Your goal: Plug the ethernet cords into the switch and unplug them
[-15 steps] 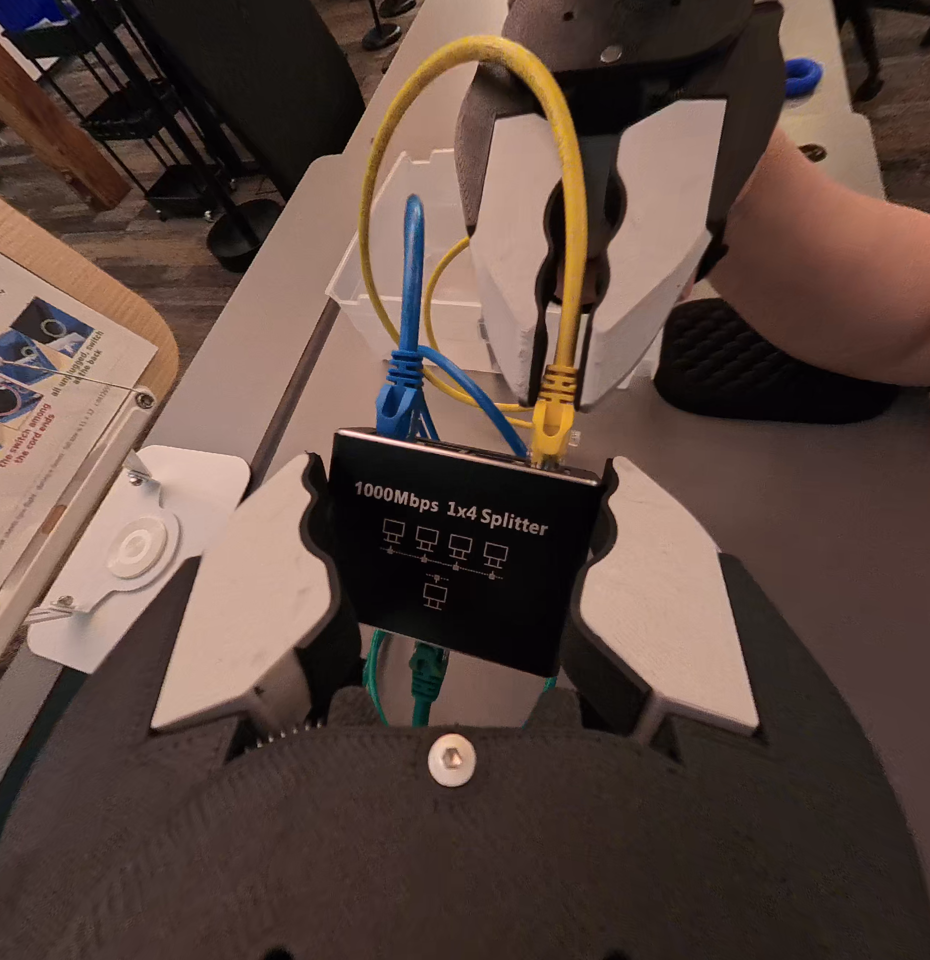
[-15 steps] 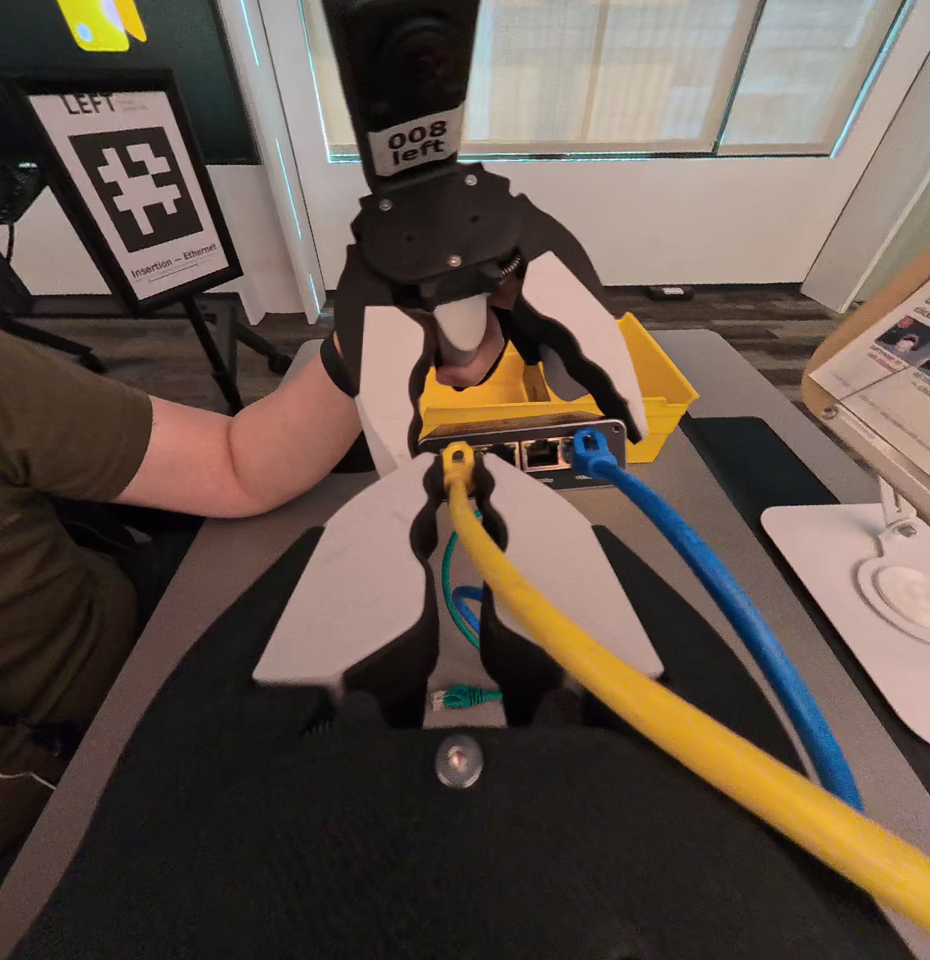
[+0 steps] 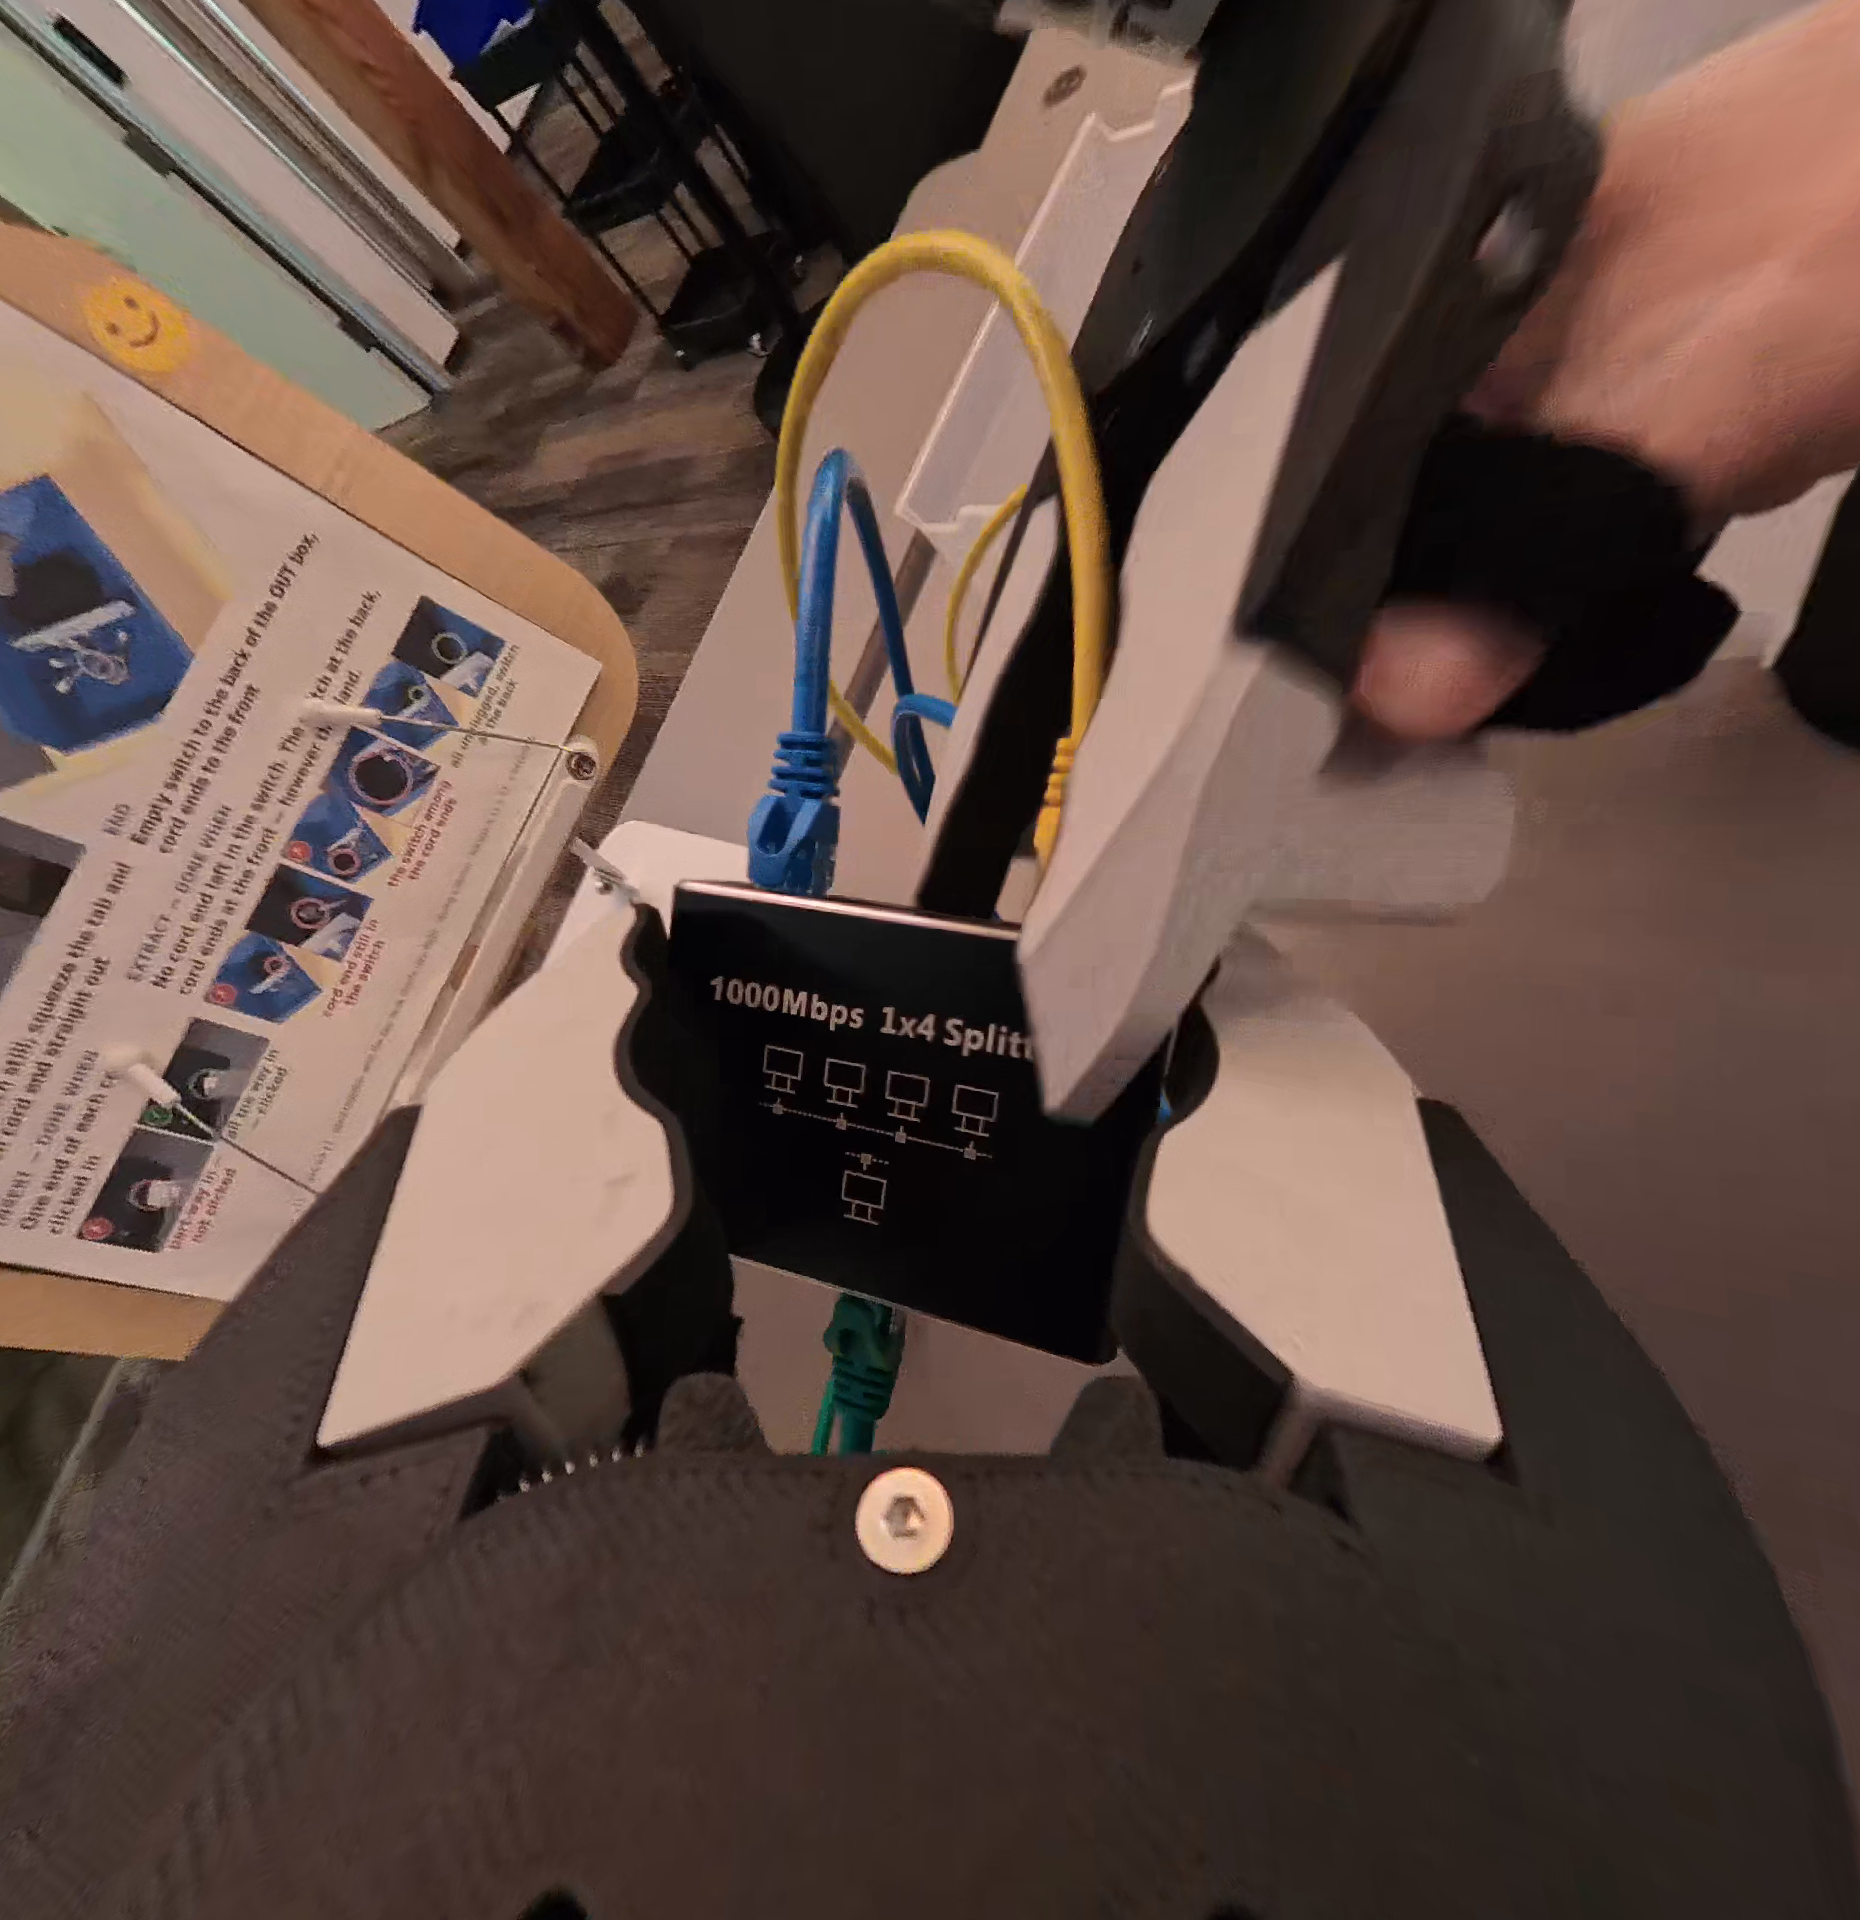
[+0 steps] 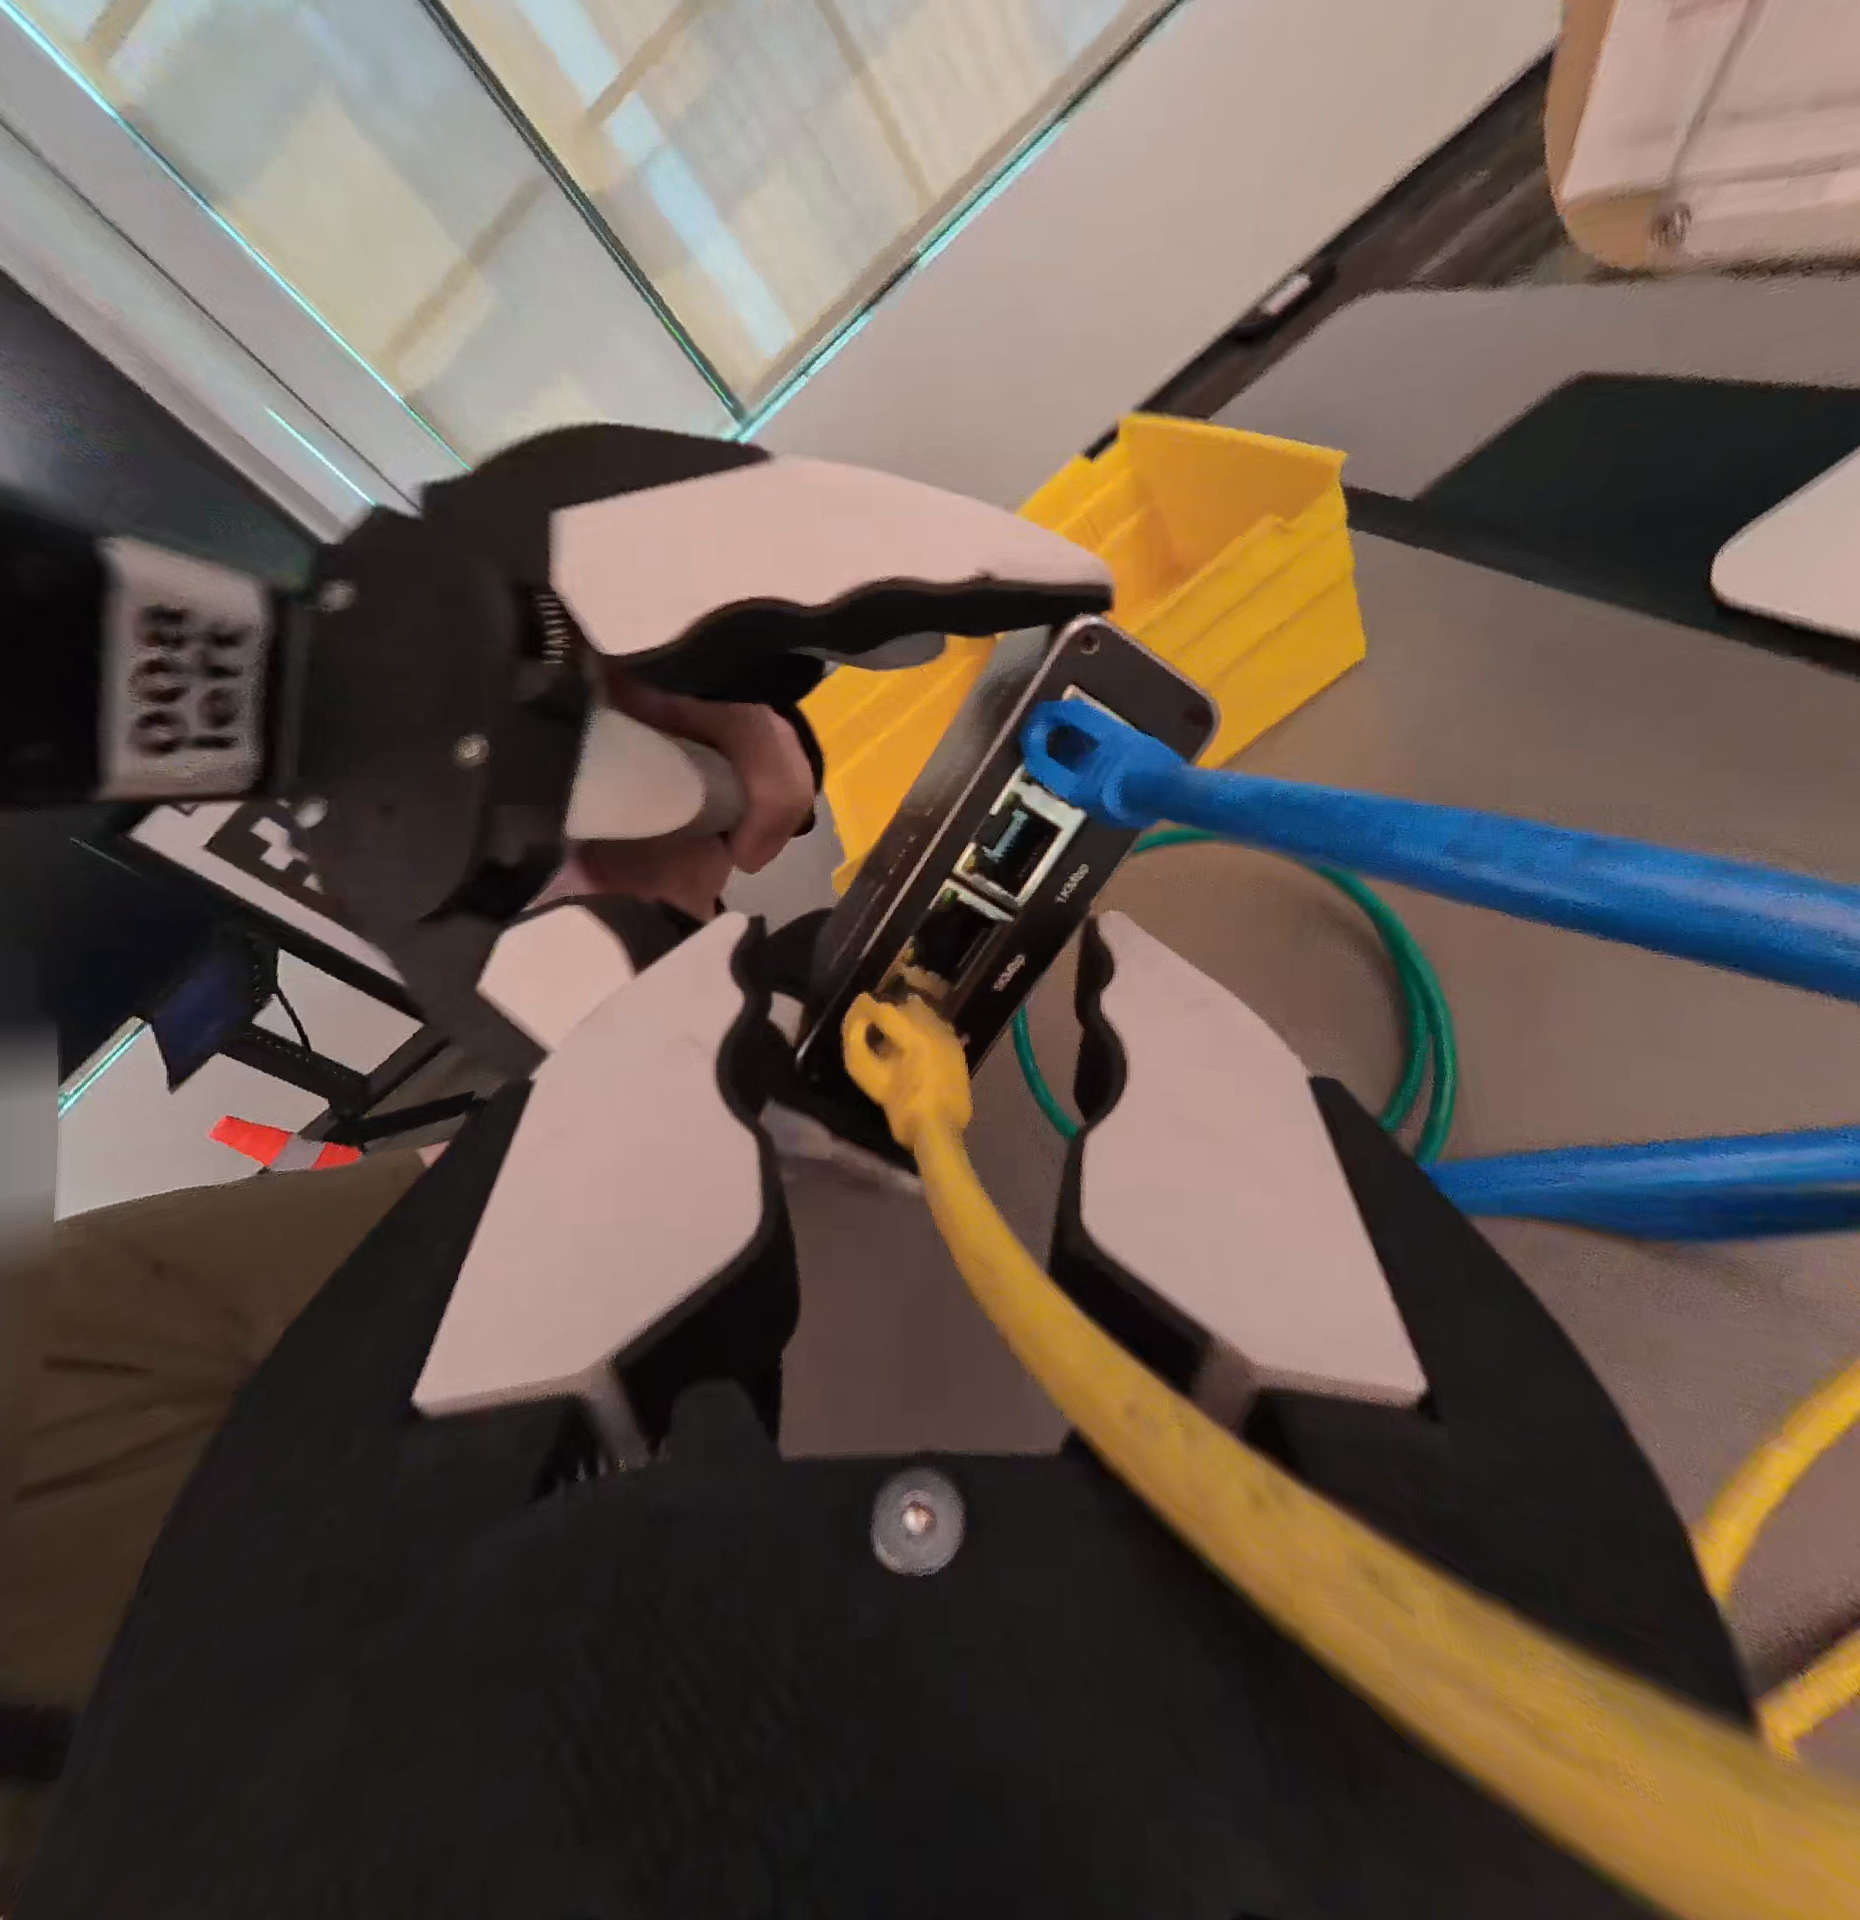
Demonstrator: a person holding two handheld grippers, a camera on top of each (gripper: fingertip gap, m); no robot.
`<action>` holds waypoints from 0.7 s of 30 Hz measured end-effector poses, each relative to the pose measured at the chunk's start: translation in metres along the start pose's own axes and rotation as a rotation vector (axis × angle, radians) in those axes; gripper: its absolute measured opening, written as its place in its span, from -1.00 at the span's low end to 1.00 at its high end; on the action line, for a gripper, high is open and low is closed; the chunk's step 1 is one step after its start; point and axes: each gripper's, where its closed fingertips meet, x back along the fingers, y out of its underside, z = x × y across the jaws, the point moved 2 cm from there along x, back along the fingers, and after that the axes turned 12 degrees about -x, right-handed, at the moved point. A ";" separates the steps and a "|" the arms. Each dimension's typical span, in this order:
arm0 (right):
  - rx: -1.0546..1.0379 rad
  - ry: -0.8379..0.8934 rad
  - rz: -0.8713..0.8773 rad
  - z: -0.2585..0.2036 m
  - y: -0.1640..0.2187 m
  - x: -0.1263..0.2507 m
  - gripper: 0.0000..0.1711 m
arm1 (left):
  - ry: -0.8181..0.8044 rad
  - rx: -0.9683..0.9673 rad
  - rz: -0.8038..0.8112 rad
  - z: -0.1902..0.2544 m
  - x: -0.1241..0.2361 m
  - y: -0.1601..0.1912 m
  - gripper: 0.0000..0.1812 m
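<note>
While our left gripper (image 3: 910, 1117) clamps the switch (image 3: 884, 1122) across its sides, the yellow plug (image 4: 905, 1060) sits at the port just ahead of our right gripper (image 4: 921, 1023). Its fingers are spread, holding nothing; the cord (image 4: 1217, 1455) runs back between them.

Glossy black flat switch box (image 3: 884, 1122) with metallic port edge (image 4: 1019, 831); smooth rubbery yellow cord (image 4: 1165, 1423) and blue cord (image 4: 1477, 862). Layered, ribbed matt black printed plastic gripper body (image 3: 905, 1714) with smooth pale grey fingers (image 3: 531, 1195). Matt yellow plastic bin (image 4: 1238, 582); glossy printed paper sheet (image 3: 230, 852) on a wooden board (image 3: 583, 623).
</note>
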 end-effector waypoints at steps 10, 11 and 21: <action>-0.283 -0.251 0.037 0.021 -0.006 -0.003 -0.57 | -0.137 -0.154 -0.037 0.003 -0.013 -0.001 -0.16; -0.301 -0.276 0.054 0.021 -0.008 -0.002 -0.58 | -0.162 -0.163 -0.037 0.002 -0.012 -0.001 -0.20; -0.371 -0.367 0.283 0.029 -0.036 0.020 -0.60 | -0.216 0.499 0.132 -0.010 0.067 0.007 -0.14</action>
